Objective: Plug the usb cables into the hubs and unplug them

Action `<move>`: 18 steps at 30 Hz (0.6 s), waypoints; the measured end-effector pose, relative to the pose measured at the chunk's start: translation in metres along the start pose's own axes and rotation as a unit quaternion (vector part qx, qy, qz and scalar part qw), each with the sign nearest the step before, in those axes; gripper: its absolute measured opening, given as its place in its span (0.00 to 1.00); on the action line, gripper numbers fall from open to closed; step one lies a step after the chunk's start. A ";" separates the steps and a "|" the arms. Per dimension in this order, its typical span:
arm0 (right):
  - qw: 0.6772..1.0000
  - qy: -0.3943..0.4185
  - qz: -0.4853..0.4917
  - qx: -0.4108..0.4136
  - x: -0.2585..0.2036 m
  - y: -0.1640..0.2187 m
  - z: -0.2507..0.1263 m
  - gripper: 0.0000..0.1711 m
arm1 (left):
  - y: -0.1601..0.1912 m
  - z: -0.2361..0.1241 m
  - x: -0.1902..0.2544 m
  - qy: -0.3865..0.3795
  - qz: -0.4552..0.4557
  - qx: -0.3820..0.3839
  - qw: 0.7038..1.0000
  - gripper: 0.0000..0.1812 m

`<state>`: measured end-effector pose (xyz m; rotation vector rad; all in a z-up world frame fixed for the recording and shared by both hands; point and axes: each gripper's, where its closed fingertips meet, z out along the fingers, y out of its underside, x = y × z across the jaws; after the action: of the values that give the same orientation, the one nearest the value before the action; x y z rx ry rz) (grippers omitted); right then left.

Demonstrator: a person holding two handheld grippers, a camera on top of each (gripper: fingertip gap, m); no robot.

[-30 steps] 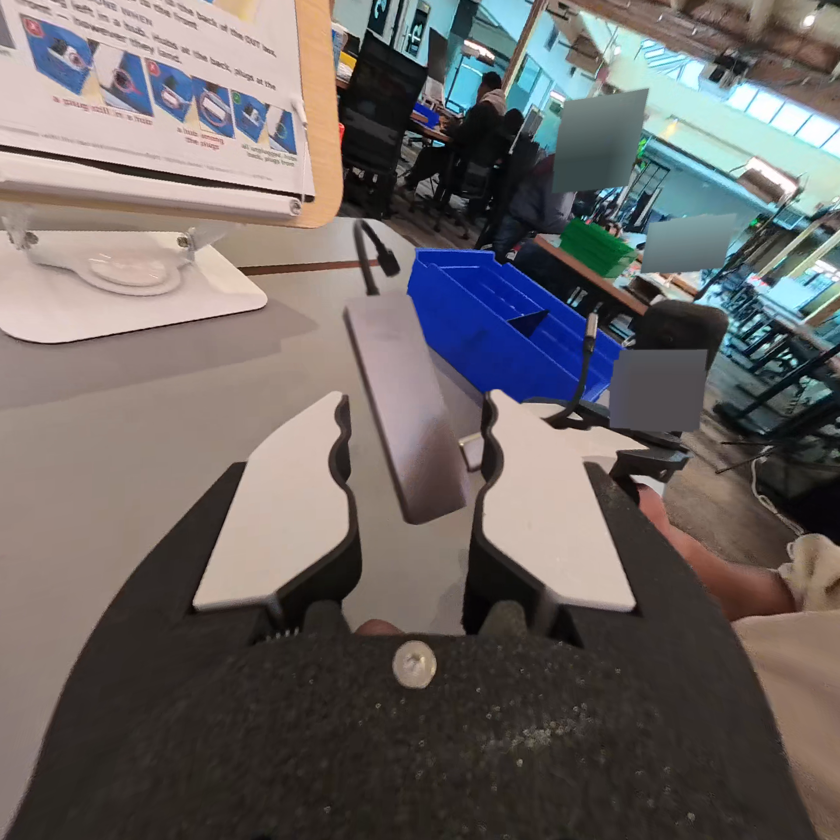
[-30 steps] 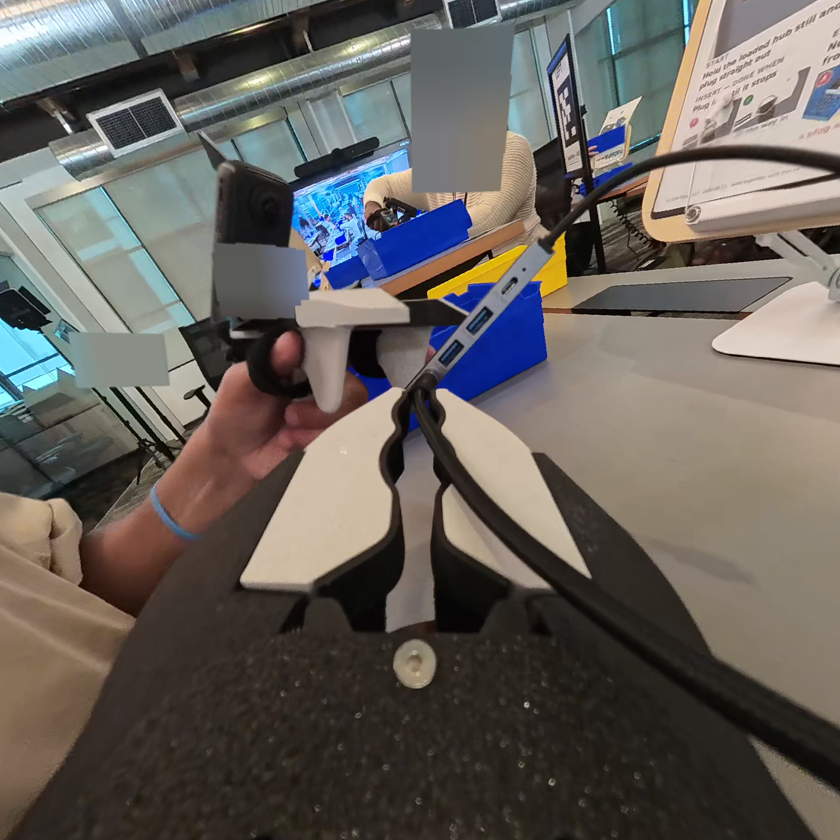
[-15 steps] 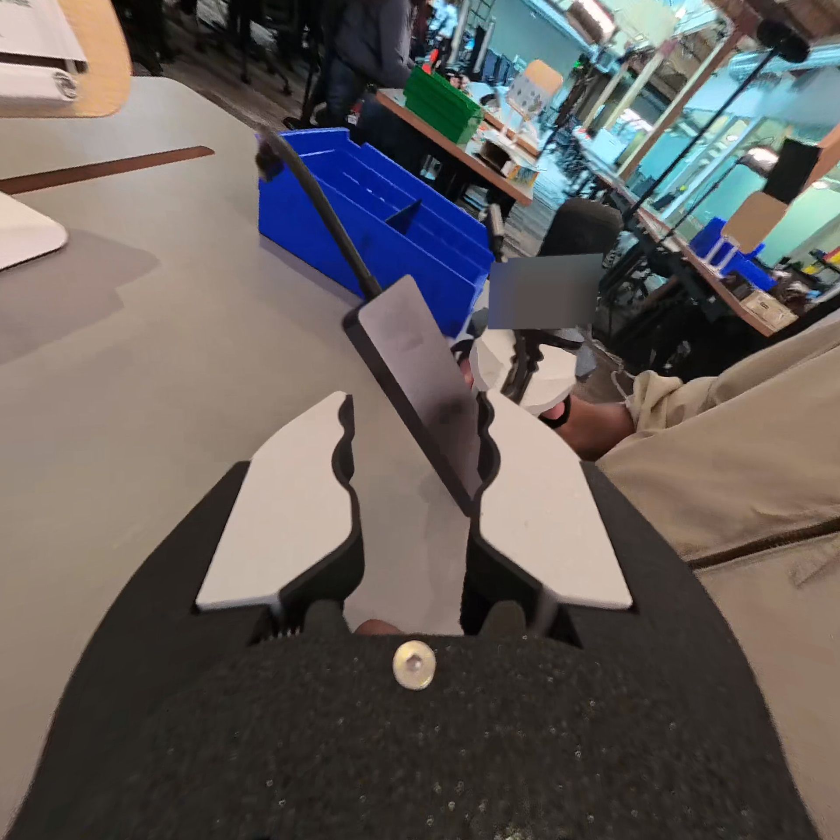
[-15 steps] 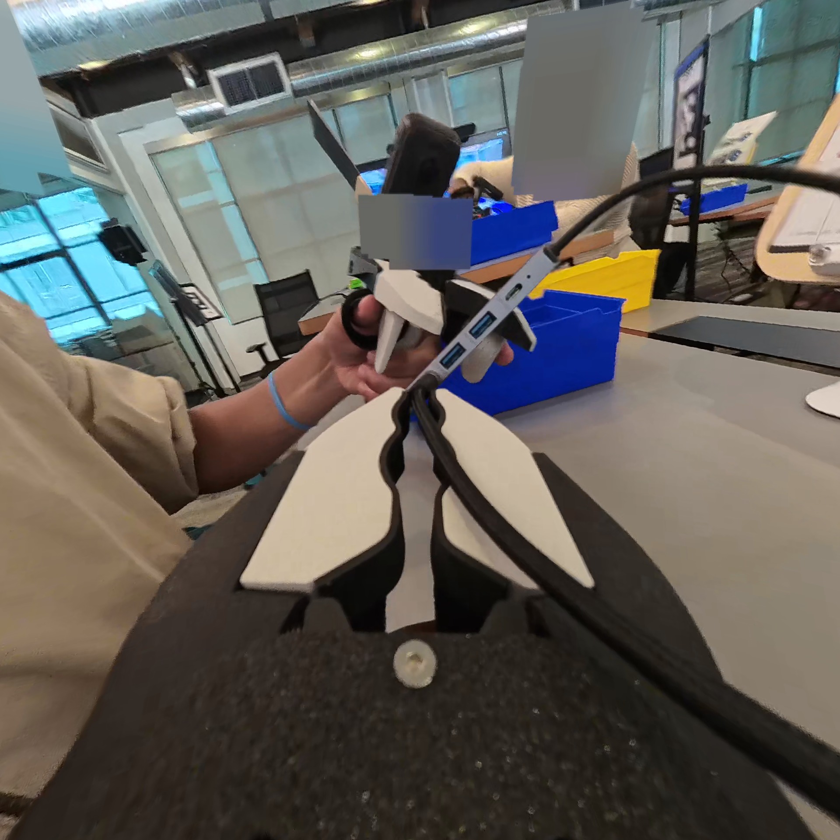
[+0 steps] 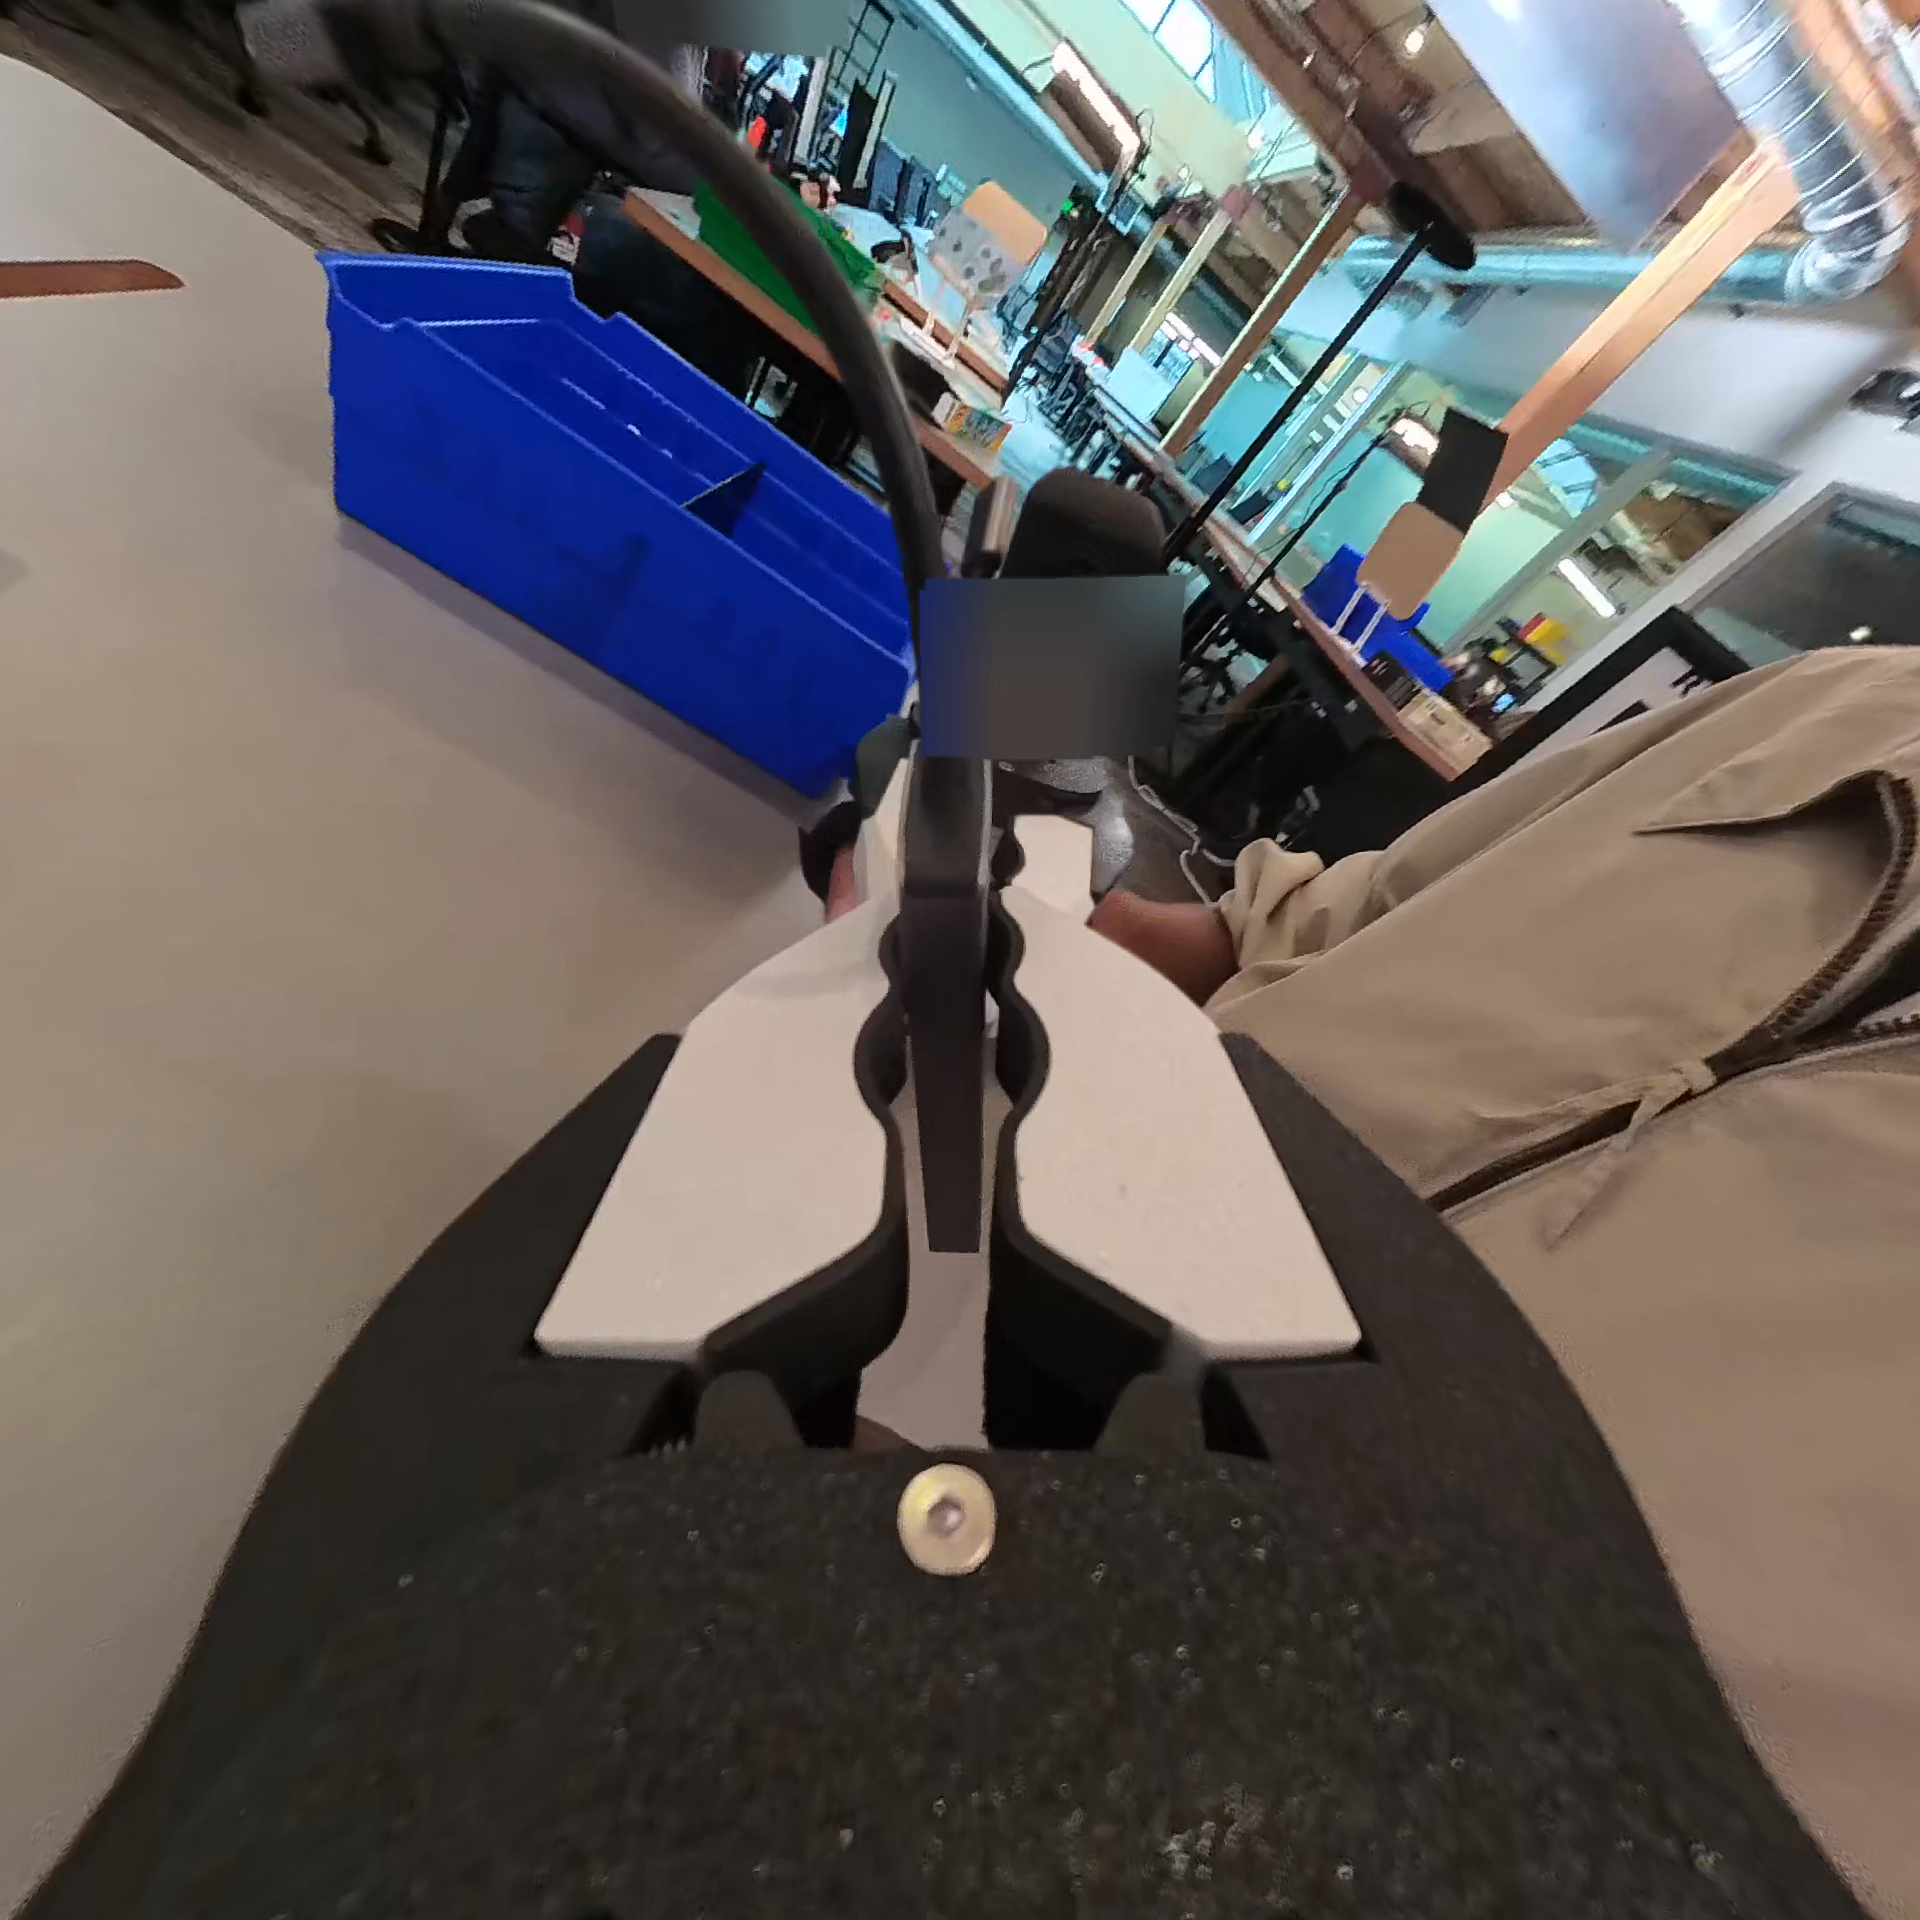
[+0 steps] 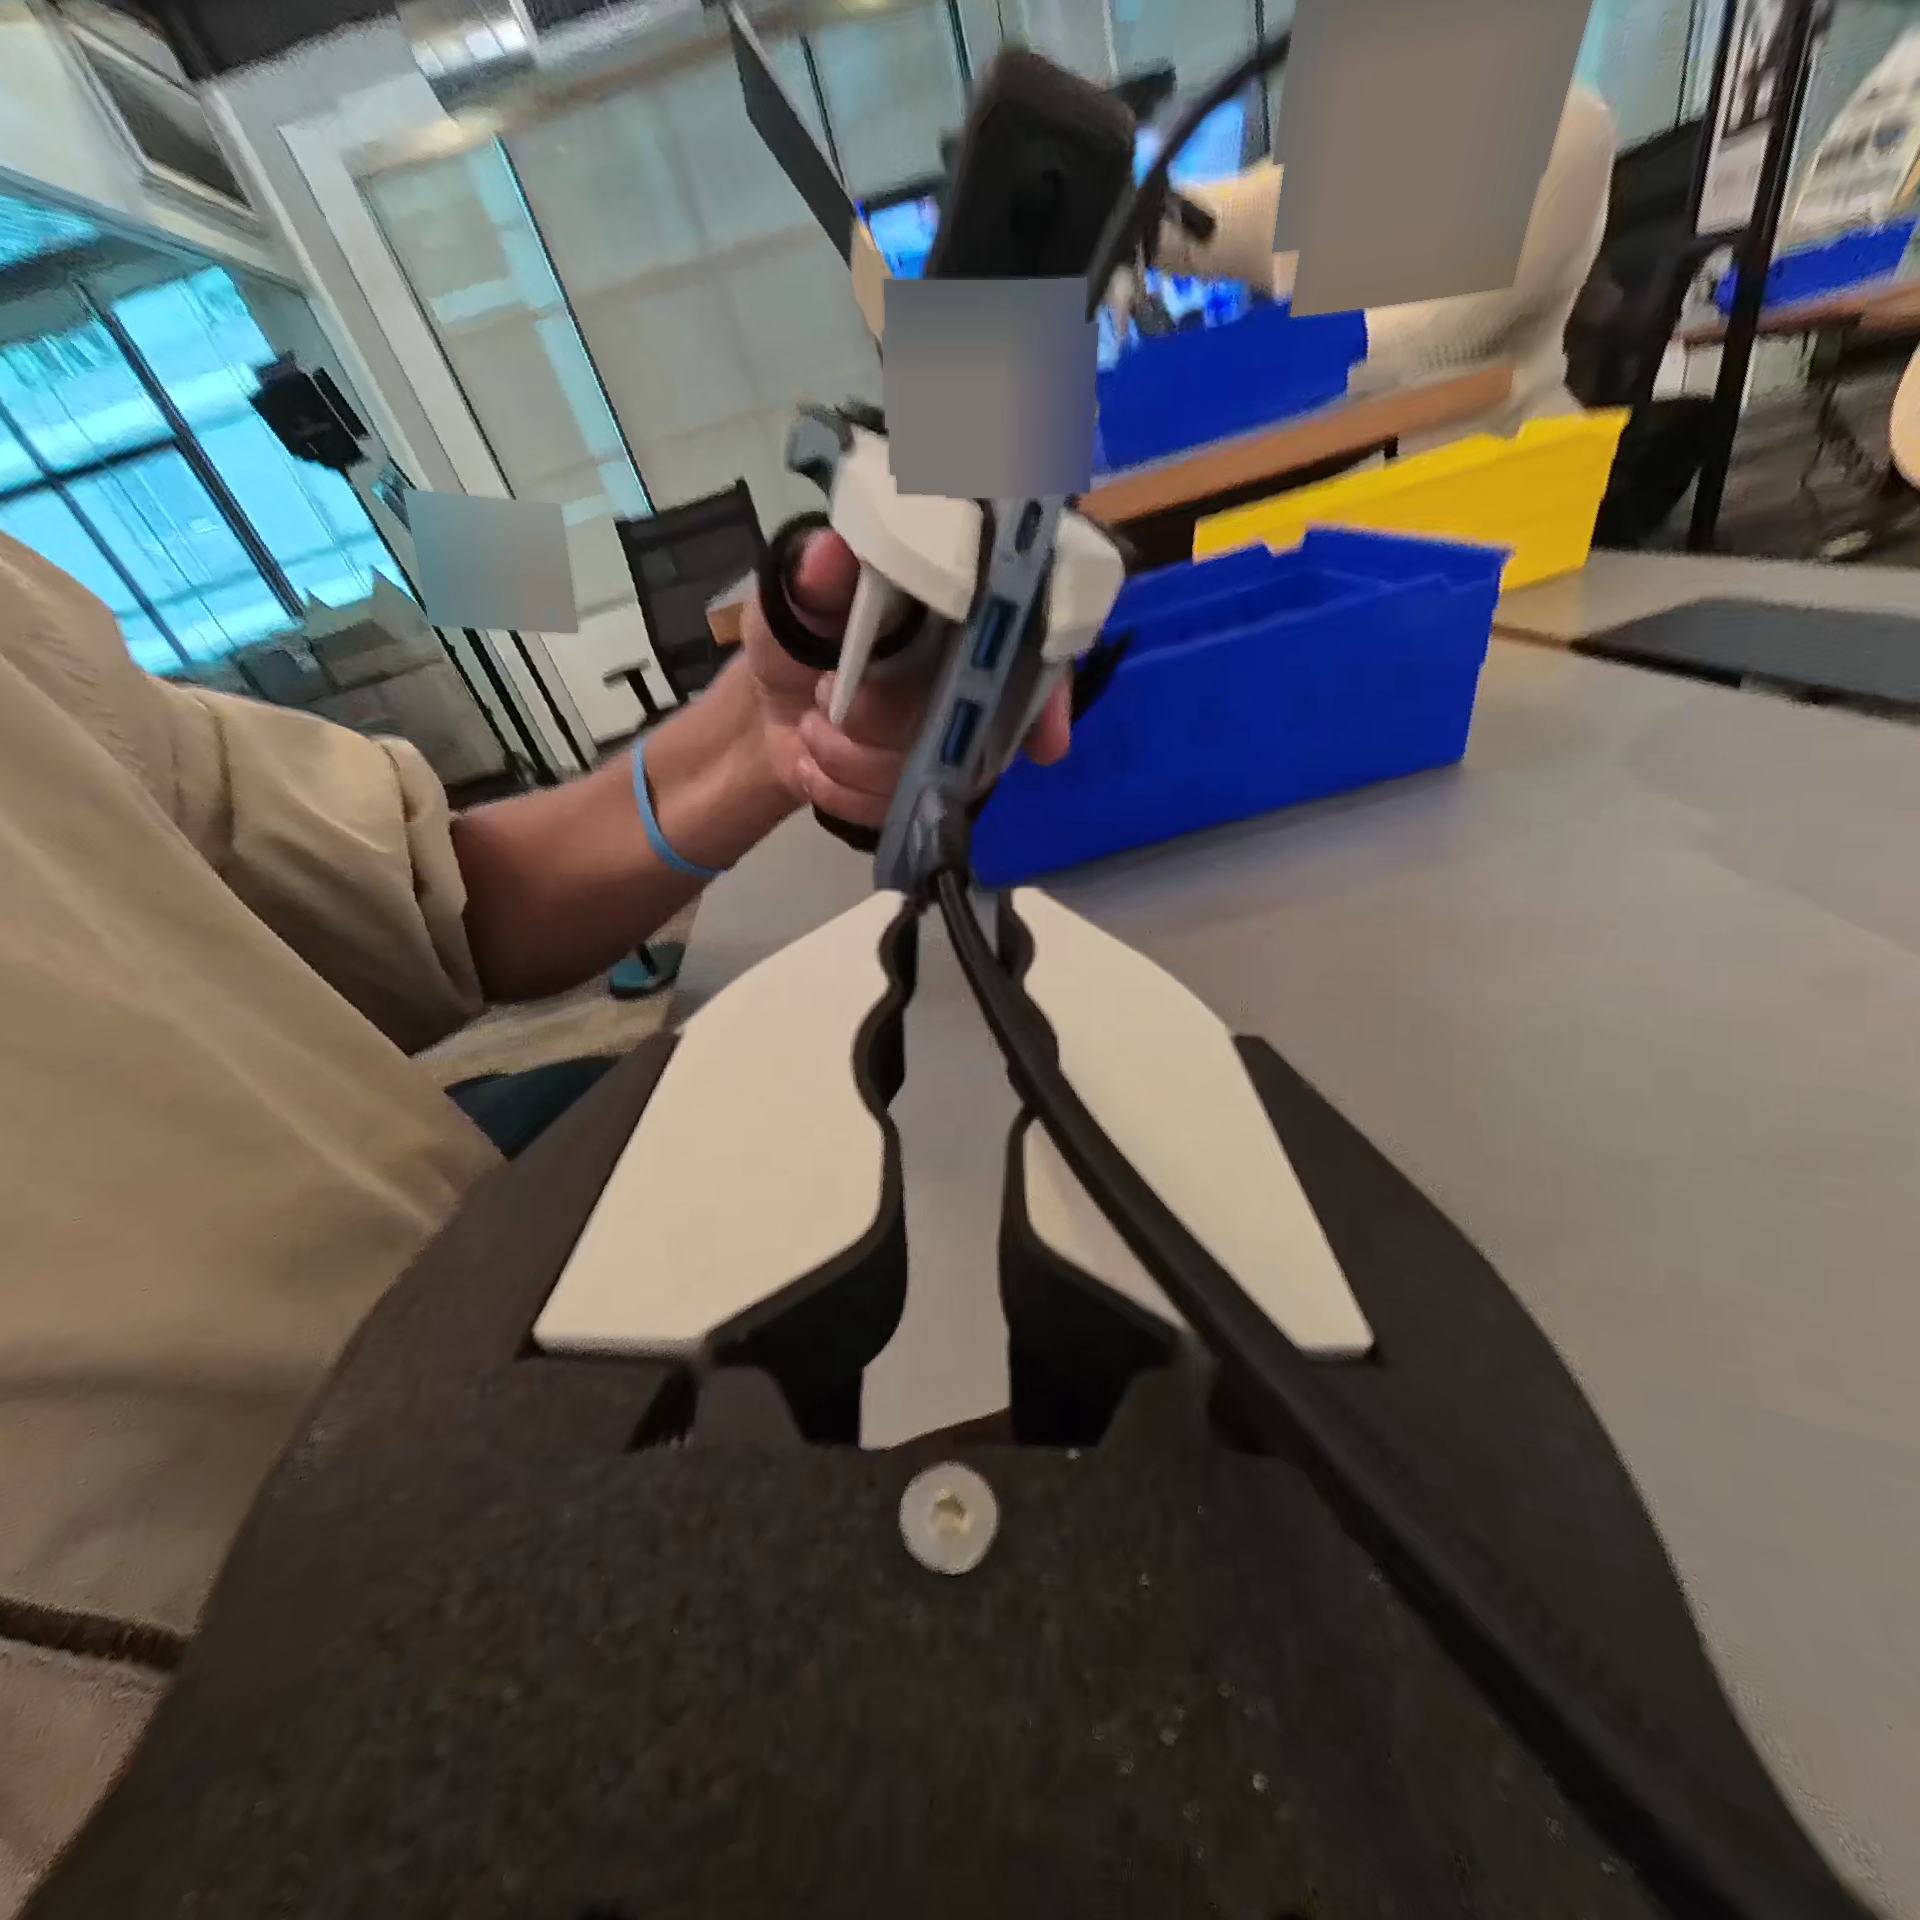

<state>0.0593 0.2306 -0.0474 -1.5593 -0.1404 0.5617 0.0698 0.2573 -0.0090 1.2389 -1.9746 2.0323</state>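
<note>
My left gripper (image 5: 945,914) is shut on a slim grey usb hub (image 5: 945,1091), seen edge-on between its white fingers. The hub's own thick black cable (image 5: 831,239) arcs up and left from its far end. In the right wrist view the hub (image 6: 992,634) shows blue ports and stands tilted in the left gripper (image 6: 997,582). My right gripper (image 6: 954,920) is shut on a black usb cable (image 6: 1091,1143) just behind its plug, which meets the hub's lower end. The right gripper also shows beyond the hub in the left wrist view (image 5: 1049,862).
A blue bin (image 5: 582,520) stands on the grey table (image 5: 312,935) behind the hub; it also shows in the right wrist view (image 6: 1299,675). A yellow bin (image 6: 1434,499) and a dark mat (image 6: 1766,644) lie farther back. The person's beige jacket (image 5: 1558,1039) is close by.
My left gripper was open around the hub and has shut on it. The hub has turned edge-on. Both grippers have swung towards the person. The right gripper has kept its hold on the cable.
</note>
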 end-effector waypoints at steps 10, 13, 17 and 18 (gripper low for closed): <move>0.984 0.094 -0.038 -0.148 0.011 0.055 -0.027 0.16 | 0.015 -0.018 -0.040 -0.119 0.107 -0.052 0.986 0.06; 0.980 0.120 -0.050 -0.150 0.012 0.053 -0.039 0.16 | 0.020 -0.019 -0.058 -0.159 0.132 -0.052 0.977 0.07; 0.971 0.152 -0.076 -0.165 0.020 0.049 -0.048 0.15 | 0.026 -0.017 -0.074 -0.194 0.172 -0.046 0.965 0.06; 0.969 0.157 -0.082 -0.171 0.022 0.049 -0.049 0.15 | 0.027 -0.016 -0.075 -0.195 0.179 -0.046 0.963 0.07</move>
<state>0.0875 0.1914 -0.1017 -1.9310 -0.1263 0.1581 0.0985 0.3016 -0.0708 1.4417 -2.6084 1.9176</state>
